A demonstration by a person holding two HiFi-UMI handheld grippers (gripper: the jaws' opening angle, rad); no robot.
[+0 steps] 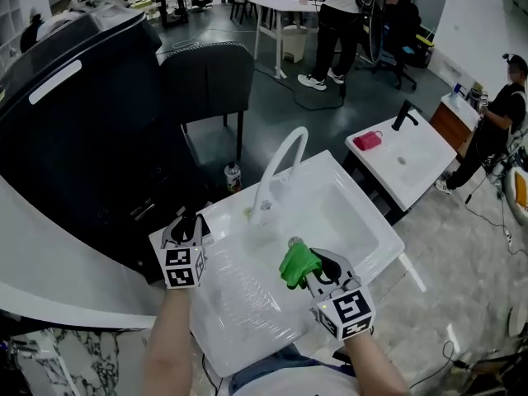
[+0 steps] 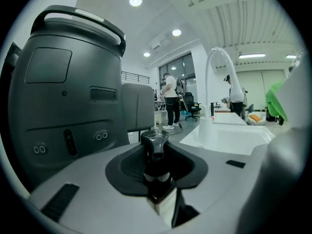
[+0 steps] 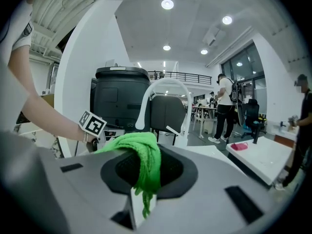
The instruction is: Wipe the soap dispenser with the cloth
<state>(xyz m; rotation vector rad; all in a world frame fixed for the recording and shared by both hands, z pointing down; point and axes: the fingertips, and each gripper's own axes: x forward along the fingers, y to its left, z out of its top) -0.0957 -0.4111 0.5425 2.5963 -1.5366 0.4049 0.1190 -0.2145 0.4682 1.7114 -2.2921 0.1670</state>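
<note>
ceiling lights shine bright; edges bend fisheye and darken.

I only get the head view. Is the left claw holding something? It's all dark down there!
Observer: Yes. The left gripper view shows the left claw shut on a dark soap dispenser bottle with a glossy pump head.
Operator: Cool! And on the other side?
Observer: In the right gripper view, the right claw pinches a fuzzy bright green cloth. A frayed end hangs down below the pinch.
Operator: Is the bottle tipped over?
Observer: No. In the left gripper view it stands upright in the claw, pump head on top.
</note>
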